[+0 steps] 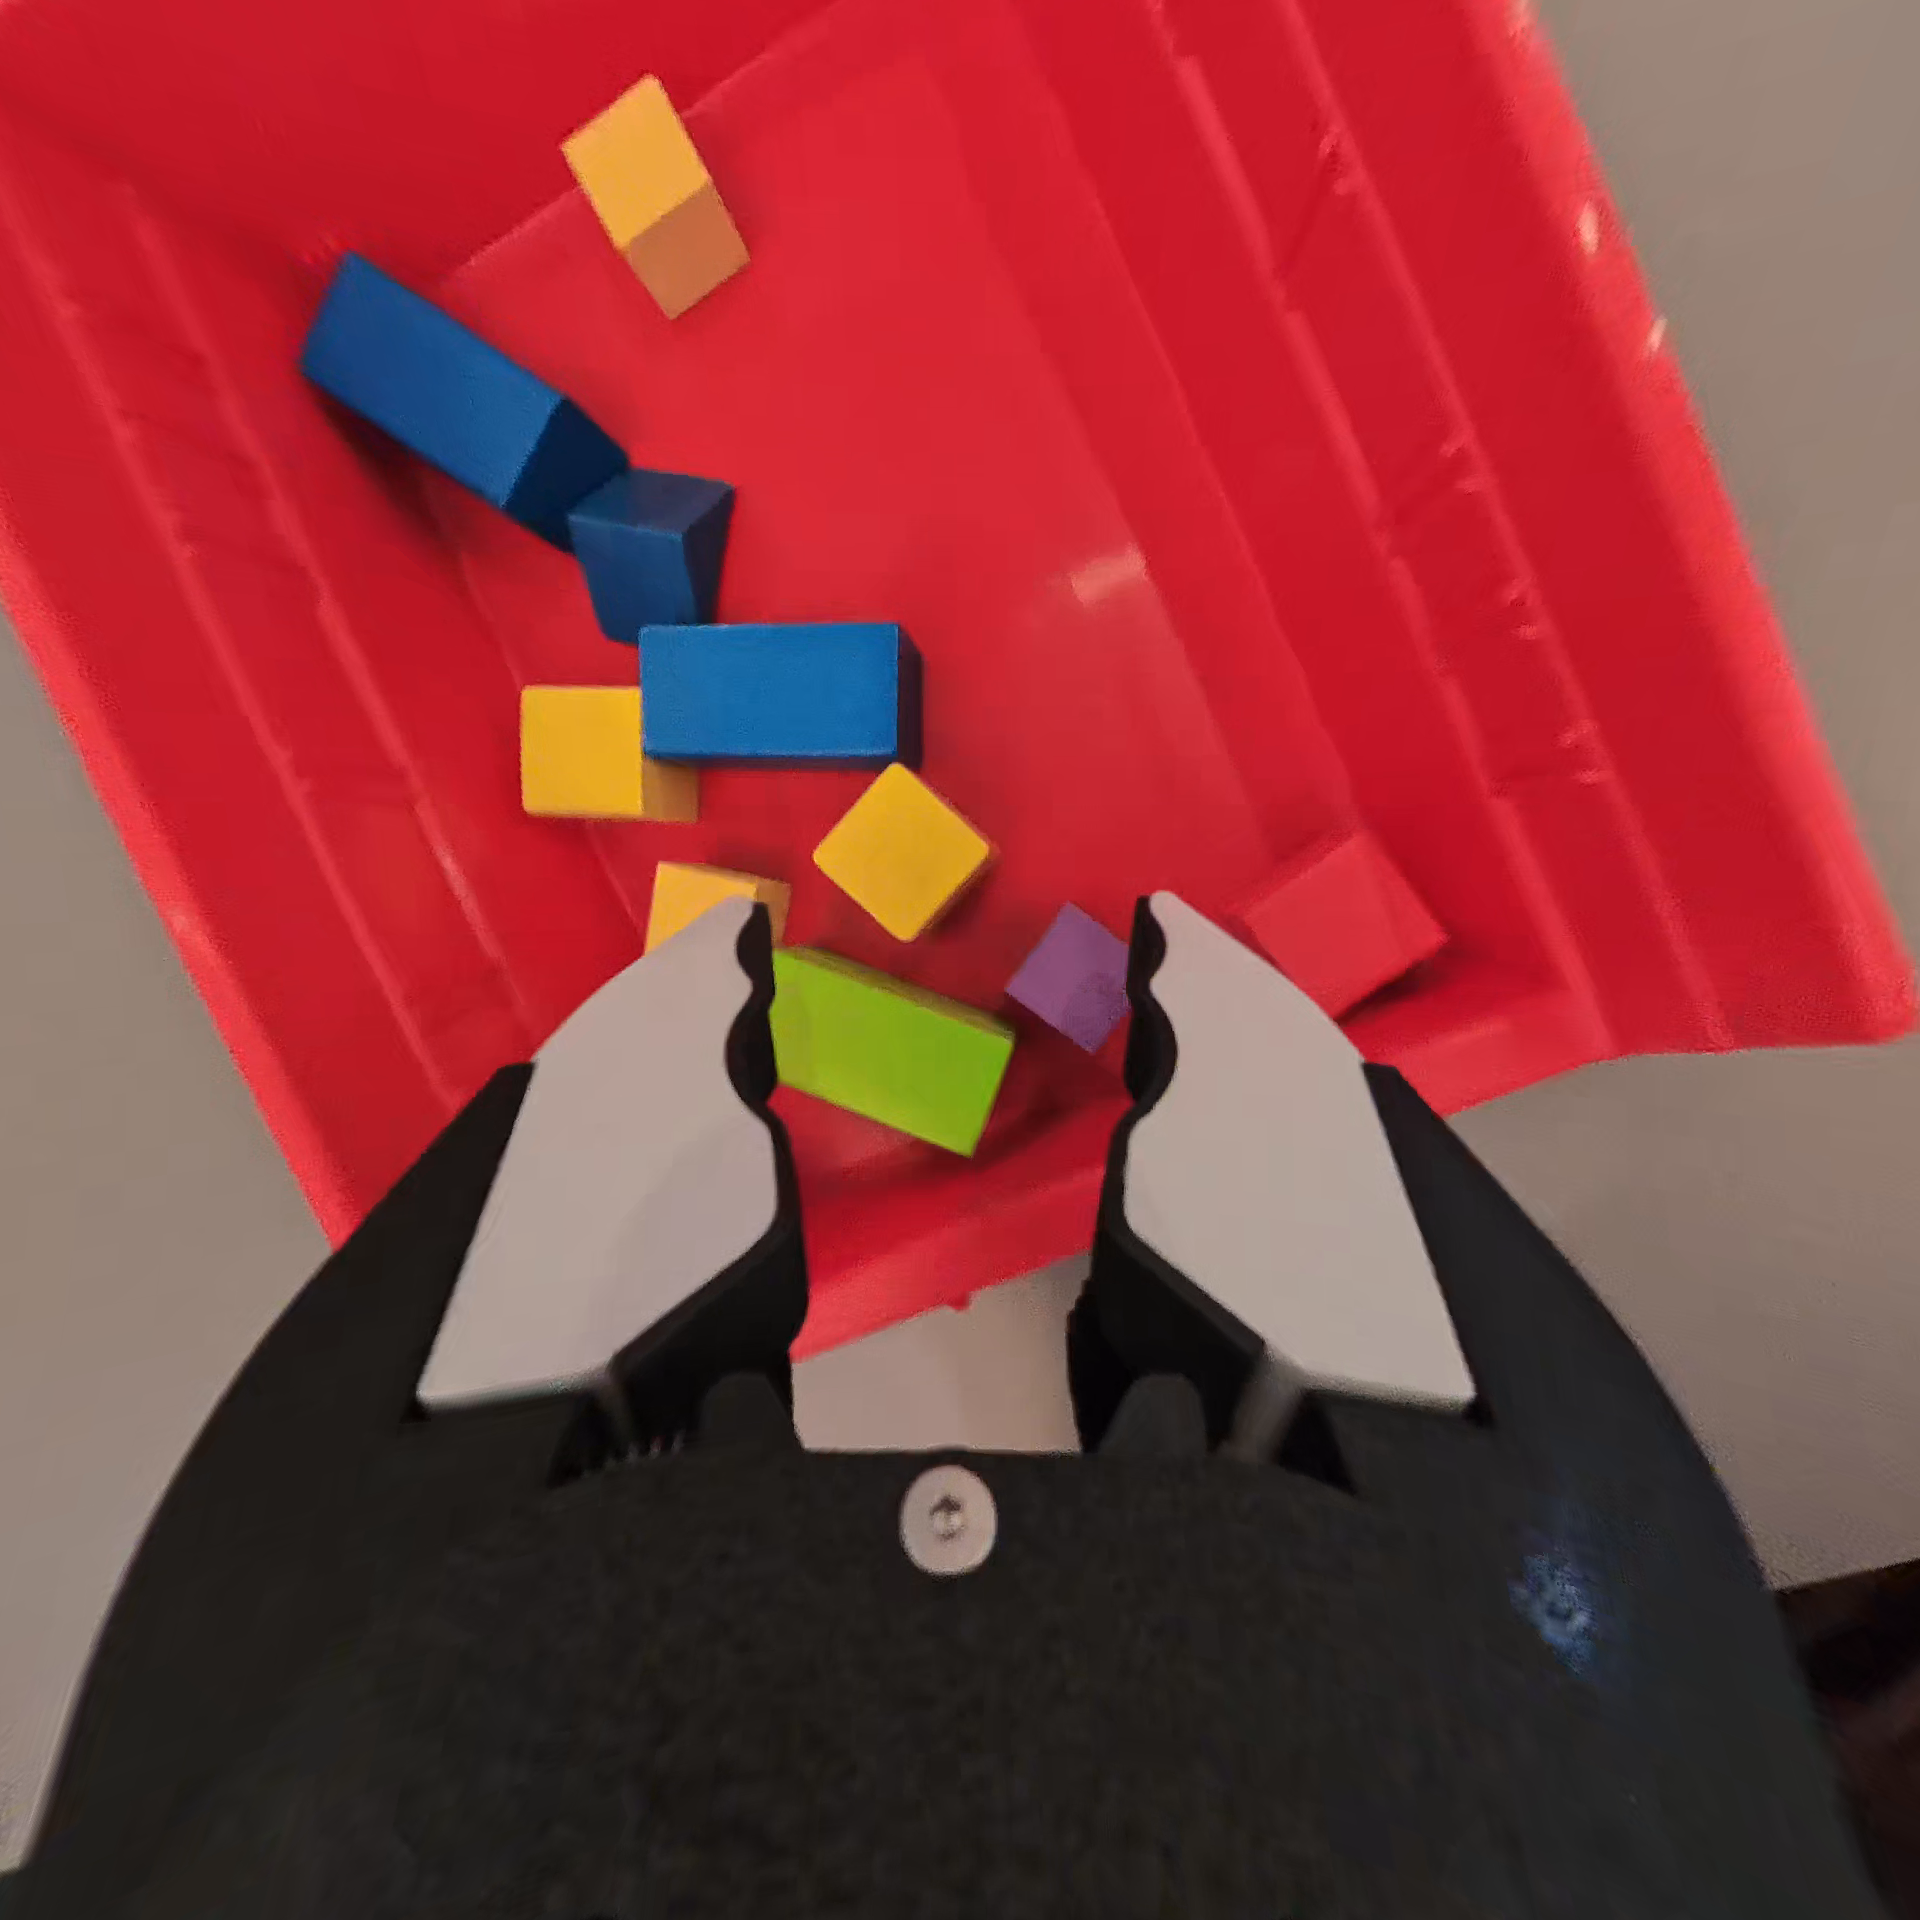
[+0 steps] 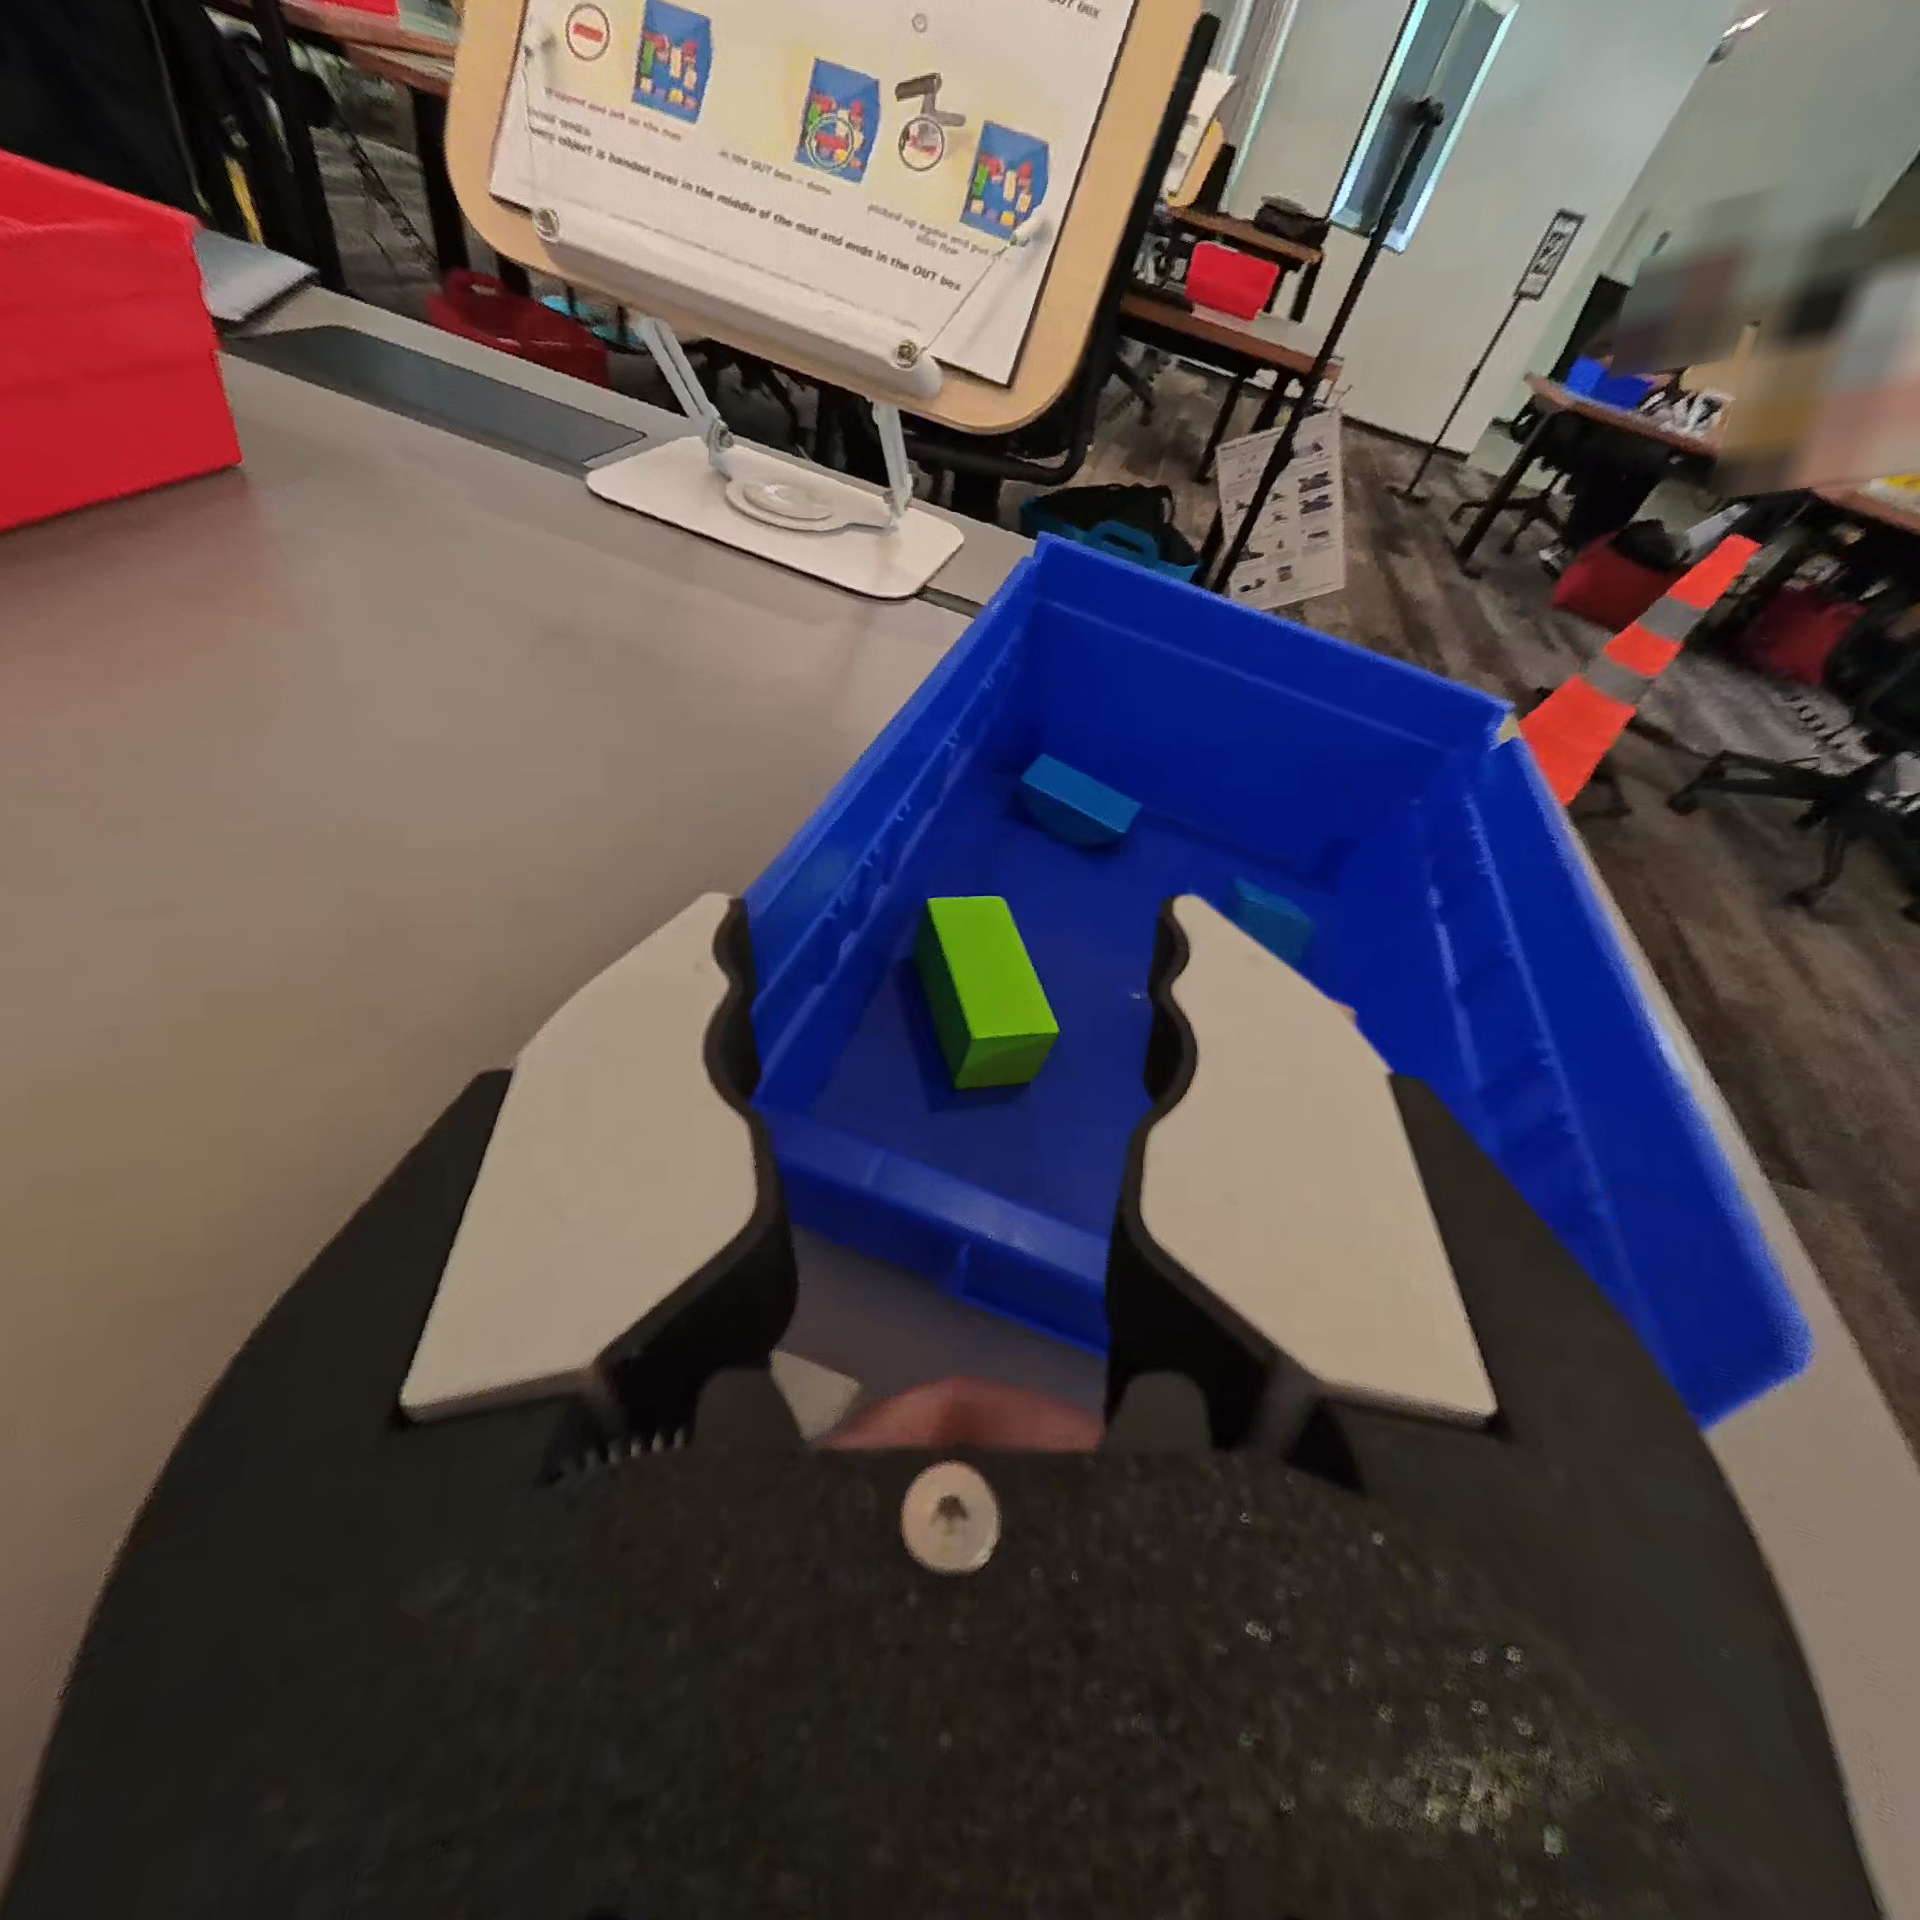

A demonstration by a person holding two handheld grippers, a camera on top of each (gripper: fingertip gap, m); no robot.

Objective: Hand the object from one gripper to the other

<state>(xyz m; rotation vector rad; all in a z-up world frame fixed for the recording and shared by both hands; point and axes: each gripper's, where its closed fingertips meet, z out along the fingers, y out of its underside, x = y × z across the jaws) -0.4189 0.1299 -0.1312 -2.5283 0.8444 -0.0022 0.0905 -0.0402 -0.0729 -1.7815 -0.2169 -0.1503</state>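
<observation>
My left gripper (image 1: 948, 914) is open and empty above the near end of a red bin (image 1: 1299, 436). A flat green block (image 1: 894, 1049) lies just below its fingertips, with a purple cube (image 1: 1070, 982) by the right finger and a yellow cube (image 1: 902, 850) beyond. Several more blue, yellow and red blocks lie in the bin. My right gripper (image 2: 951, 909) is open and empty above a blue bin (image 2: 1538, 935). In that bin lie a green block (image 2: 985, 992) and two blue blocks (image 2: 1075, 798), one (image 2: 1273, 920) partly hidden by my right finger.
Both bins stand on a grey table (image 2: 364, 727). The red bin's corner (image 2: 94, 332) shows at the far left of the right wrist view. An instruction board on a white stand (image 2: 790, 499) stands at the table's far edge. The table edge runs right of the blue bin.
</observation>
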